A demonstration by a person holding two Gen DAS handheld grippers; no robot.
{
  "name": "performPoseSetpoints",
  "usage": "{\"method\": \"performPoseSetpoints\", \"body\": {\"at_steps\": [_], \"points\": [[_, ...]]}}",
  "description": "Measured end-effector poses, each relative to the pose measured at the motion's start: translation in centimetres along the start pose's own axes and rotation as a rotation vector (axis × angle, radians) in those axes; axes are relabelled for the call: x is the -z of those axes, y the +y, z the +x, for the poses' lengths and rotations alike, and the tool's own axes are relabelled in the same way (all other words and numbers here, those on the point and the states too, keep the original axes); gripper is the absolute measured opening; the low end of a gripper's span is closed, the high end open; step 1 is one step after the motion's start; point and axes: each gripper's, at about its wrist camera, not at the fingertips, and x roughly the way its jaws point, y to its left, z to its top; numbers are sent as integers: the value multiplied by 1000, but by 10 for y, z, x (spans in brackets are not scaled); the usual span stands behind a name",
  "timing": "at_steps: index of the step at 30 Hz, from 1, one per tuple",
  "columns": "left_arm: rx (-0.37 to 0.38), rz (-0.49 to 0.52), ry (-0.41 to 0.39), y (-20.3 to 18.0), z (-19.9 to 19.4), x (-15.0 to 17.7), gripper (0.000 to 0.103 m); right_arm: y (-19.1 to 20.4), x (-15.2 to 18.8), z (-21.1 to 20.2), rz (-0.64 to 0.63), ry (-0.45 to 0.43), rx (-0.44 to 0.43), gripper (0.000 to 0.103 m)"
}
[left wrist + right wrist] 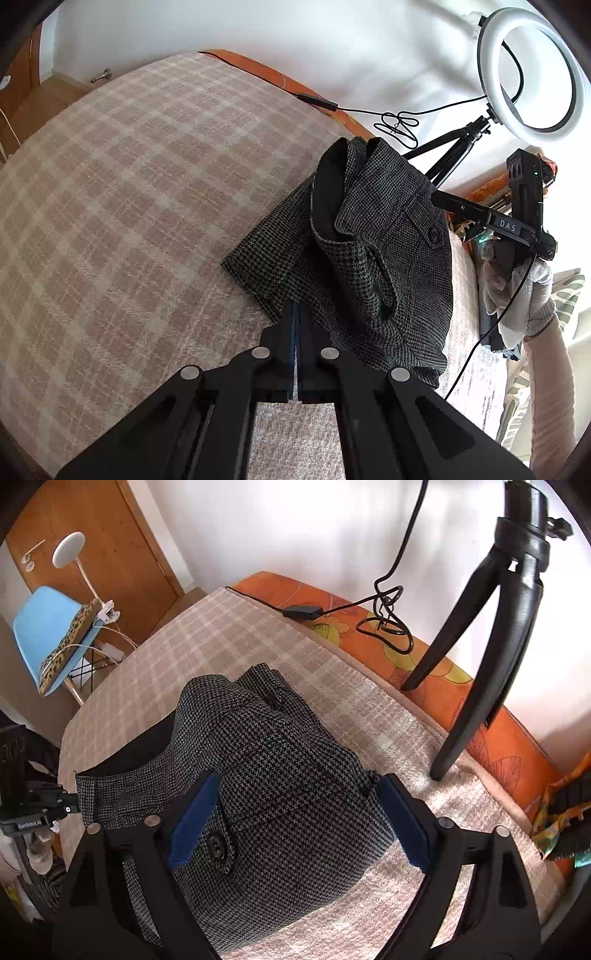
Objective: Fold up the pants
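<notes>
Left wrist view: left gripper (296, 314) clenched on pants (369, 254) hem, lower centre of frame; pants bunched on checked blanket (129, 184). Right wrist view: right gripper (295, 819) spread wide, pads either side of pants (266, 794) w/ button flap.

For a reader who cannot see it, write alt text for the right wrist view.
The open right gripper straddles the folded houndstooth pants on a checked blanket, blue pads on either side of the cloth. A black tripod stands at the right on the orange sheet; a blue chair sits far left.
</notes>
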Motion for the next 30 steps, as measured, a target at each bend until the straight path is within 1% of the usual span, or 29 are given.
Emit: {"method": "performPoseSetpoints", "body": {"at_steps": [2, 4, 5, 7, 10, 16, 20, 25, 26, 28, 30], "points": [[7, -4, -3, 1, 3, -2, 0, 1, -1, 9, -15, 21, -15, 99], [17, -6, 10, 2, 9, -5, 0, 2, -2, 18, -33, 40, -8, 101], [17, -5, 20, 2, 13, -6, 0, 2, -2, 22, -38, 46, -5, 101], [-7, 10, 56, 0, 24, -10, 0, 3, -1, 27, -43, 52, -10, 103], [-17, 43, 99, -4, 38, -11, 0, 2, -1, 33, -44, 63, -12, 103], [50, -1, 106, 4, 43, -14, 0, 1, -6, 42, -63, 102, -8, 103], [58, -8, 102, 5, 42, -12, 0, 4, -4, 46, -54, 96, 3, 103], [40, 37, 70, -3, 44, -10, 0, 9, -3, 47, -65, 92, 34, 103], [48, 36, 54, -2, 43, -8, 0, 10, -4, 47, -65, 97, 34, 103], [91, 4, 20, 3, 45, -5, 0, 11, -4, 46, -77, 103, 40, 101], [99, 17, 12, 4, 45, -4, 0, 11, -5, 46, -85, 108, 39, 101]]}}
